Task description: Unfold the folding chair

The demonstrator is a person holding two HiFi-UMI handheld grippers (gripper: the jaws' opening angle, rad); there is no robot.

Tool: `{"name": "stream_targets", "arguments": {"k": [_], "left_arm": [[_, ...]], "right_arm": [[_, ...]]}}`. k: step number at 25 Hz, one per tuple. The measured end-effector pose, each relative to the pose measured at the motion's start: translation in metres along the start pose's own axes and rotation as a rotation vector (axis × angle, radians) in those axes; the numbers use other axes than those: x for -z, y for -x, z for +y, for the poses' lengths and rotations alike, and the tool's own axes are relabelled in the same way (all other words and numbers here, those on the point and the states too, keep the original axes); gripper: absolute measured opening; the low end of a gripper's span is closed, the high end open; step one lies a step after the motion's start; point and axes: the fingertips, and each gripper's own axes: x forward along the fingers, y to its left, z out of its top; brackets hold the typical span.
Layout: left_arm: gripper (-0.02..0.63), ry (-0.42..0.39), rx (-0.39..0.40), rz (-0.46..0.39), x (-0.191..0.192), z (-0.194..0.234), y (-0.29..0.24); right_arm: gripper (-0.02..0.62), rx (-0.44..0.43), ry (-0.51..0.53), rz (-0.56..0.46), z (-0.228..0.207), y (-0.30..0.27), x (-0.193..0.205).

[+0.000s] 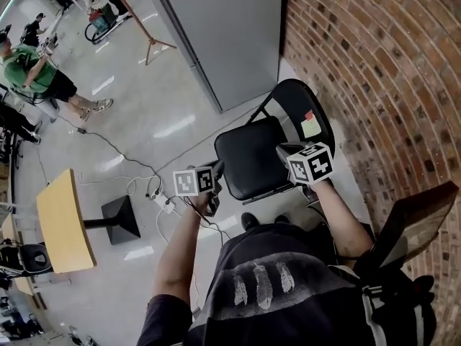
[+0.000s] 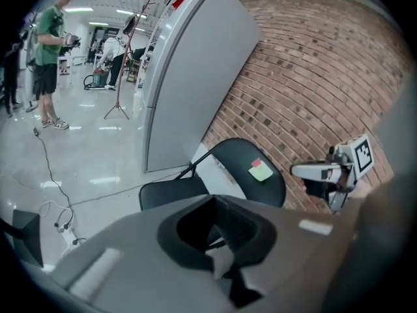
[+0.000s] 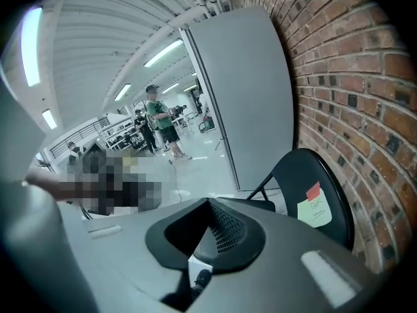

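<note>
The black folding chair (image 1: 252,157) stands unfolded by the brick wall, its seat level and its round backrest (image 1: 299,103) upright. A green and red sticky note (image 1: 310,125) is on the backrest. My left gripper (image 1: 217,169) hangs shut and empty at the seat's front left edge. My right gripper (image 1: 283,151) is shut and empty over the seat's right side. The left gripper view looks past its closed jaws to the chair (image 2: 251,168), the note (image 2: 260,170) and the right gripper (image 2: 326,171). The right gripper view shows the backrest (image 3: 306,175) and note (image 3: 314,210).
A brick wall (image 1: 374,63) runs along the right, with a tall grey panel (image 1: 223,27) behind the chair. A power strip with cables (image 1: 162,202) lies on the floor at left, by a small wooden table (image 1: 61,222). People (image 1: 32,71) stand far left.
</note>
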Motion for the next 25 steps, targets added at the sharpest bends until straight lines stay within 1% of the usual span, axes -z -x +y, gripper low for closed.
{"name": "stream_targets", "arguments": {"k": [4,9,11,14,16,20,22,25], "left_arm": [[0.000,0.014,0.021,-0.039,-0.010,-0.033,-0.007],[0.000,-0.016,-0.018,-0.074,-0.017,-0.060,-0.006],[0.000,-0.002,-0.022,-0.074,-0.014,-0.070,-0.010],[0.000,0.050,-0.028,-0.072,-0.005,-0.079,-0.009],[0.000,0.077,-0.043,-0.082,0.000,-0.081,0.000],[0.000,0.089,-0.087,-0.094,0.012,-0.082,0.024],[0.000,0.098,-0.121,-0.099,0.017,-0.076,0.036],[0.000,0.157,-0.171,-0.118,0.037,-0.064,0.058]], "right_arm": [[0.002,-0.060,0.020,-0.015,0.001,0.009,0.004],[0.002,-0.127,0.043,-0.015,0.000,0.022,0.011],[0.002,-0.143,0.034,-0.013,-0.007,0.028,0.017],[0.002,-0.189,0.011,0.007,-0.009,0.033,0.024],[0.002,-0.228,0.016,0.030,-0.002,0.031,0.024],[0.002,-0.282,0.055,0.087,0.018,0.020,0.026],[0.002,-0.326,0.070,0.102,0.033,0.015,0.026],[0.002,-0.410,0.107,0.137,0.067,0.010,0.034]]}}
